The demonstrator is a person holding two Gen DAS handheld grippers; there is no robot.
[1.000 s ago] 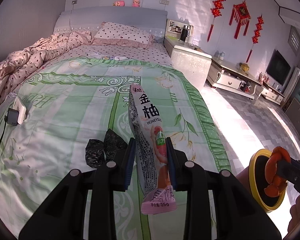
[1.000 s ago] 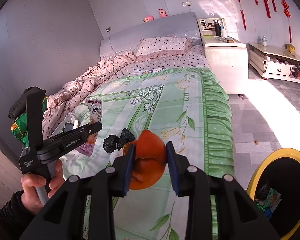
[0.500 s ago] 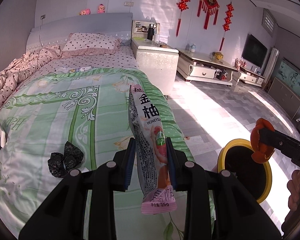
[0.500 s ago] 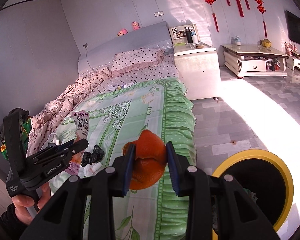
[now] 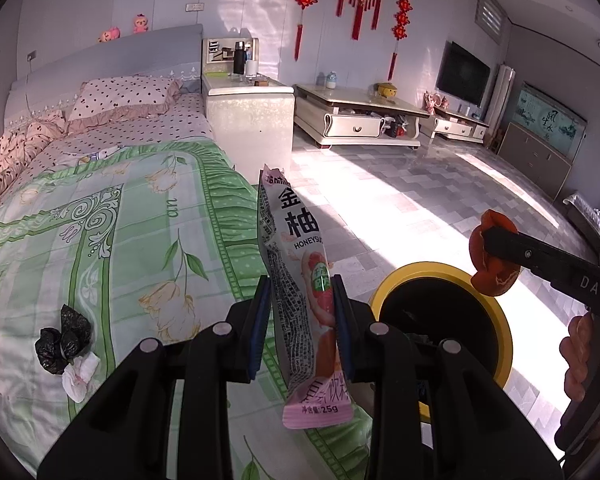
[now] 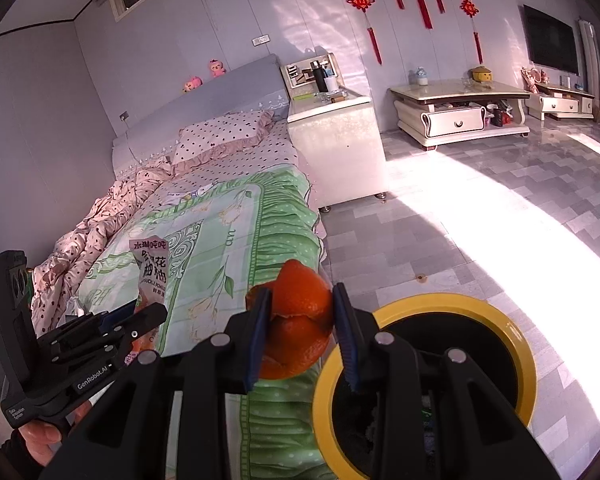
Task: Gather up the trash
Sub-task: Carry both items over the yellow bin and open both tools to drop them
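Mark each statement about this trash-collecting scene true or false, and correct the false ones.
1. The left tool grips a snack wrapper. True.
2. The right tool is empty. False: it is shut on an orange peel.
3. The bin has a yellow rim. True.
4. A black crumpled bag lies on the floor. False: it lies on the bed, beside a white tissue.
5. The bin stands on the bed. False: on the floor, beside it.
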